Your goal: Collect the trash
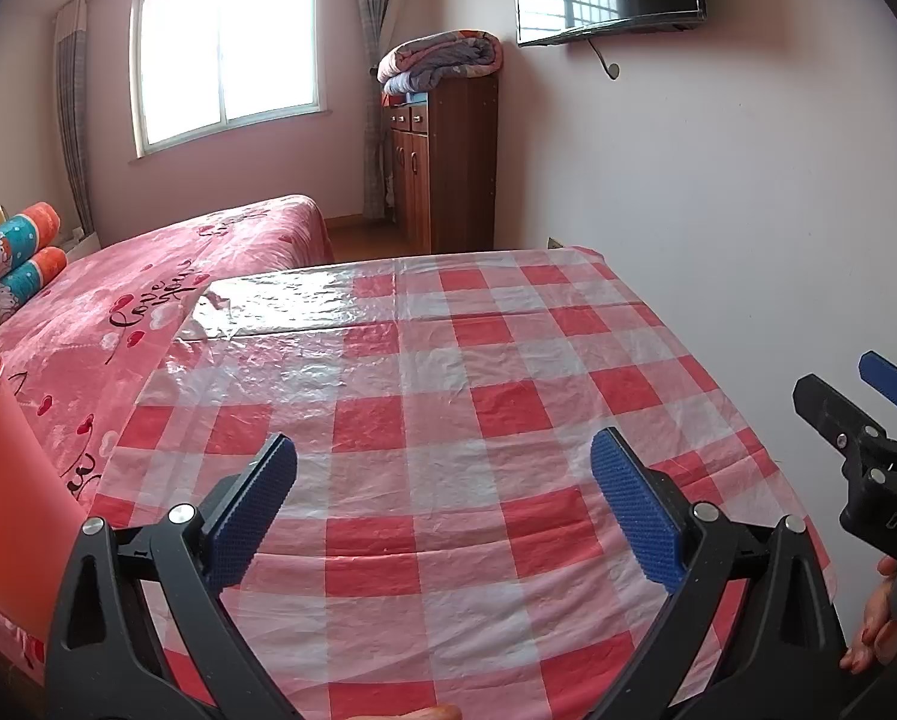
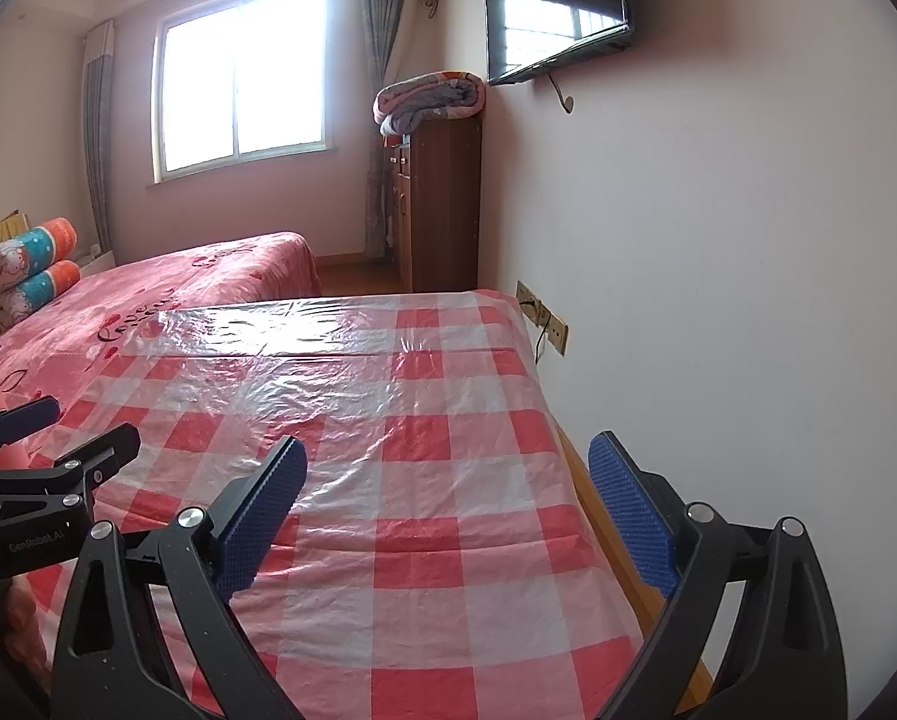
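1. Tongs first: both the left tongs (image 1: pixel 442 510) and the right tongs (image 2: pixel 448 510) hang spread wide over the tabletop (image 1: pixel 448 372), blue pads well apart, nothing between them.
2. Behind the checked plastic cloth, a bed (image 1: pixel 166 276) with a pink heart-print cover runs toward the window; rolled pillows (image 1: pixel 22 258) lie at its far end.
3. An orange bin (image 1: pixel 4 480) stands at the tabletop's left edge, just beside the left tongs. Its inside is out of sight, so what it holds cannot be told.
4. No trash shows on the cloth or the bed in either view; the task's thing is simply not visible here.
5. Likely risks: the thin, glossy cloth could snag on a pad and drag or tear if the tongs close low on it; a sideways swing of the left tongs could tip the light bin.
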A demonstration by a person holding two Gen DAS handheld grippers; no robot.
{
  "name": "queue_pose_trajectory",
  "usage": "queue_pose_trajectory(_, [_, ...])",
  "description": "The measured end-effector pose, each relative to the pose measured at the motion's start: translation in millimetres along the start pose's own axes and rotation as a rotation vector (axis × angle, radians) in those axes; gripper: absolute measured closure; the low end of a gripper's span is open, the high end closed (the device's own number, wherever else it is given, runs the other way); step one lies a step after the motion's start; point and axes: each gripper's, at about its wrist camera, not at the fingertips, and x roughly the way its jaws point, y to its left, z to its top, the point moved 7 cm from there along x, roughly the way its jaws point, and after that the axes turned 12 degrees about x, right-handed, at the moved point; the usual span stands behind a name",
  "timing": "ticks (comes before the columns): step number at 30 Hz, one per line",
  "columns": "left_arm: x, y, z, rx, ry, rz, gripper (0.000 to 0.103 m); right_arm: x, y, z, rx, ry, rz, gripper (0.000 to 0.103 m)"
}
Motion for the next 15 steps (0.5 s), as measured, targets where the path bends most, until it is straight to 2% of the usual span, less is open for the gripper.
queue_pose_trajectory(15, [9.3,1.9,-2.1,-0.004,0.007,0.011,0.004,13.3,3.9,-8.9,-0.010,0.027,0.011,0.009])
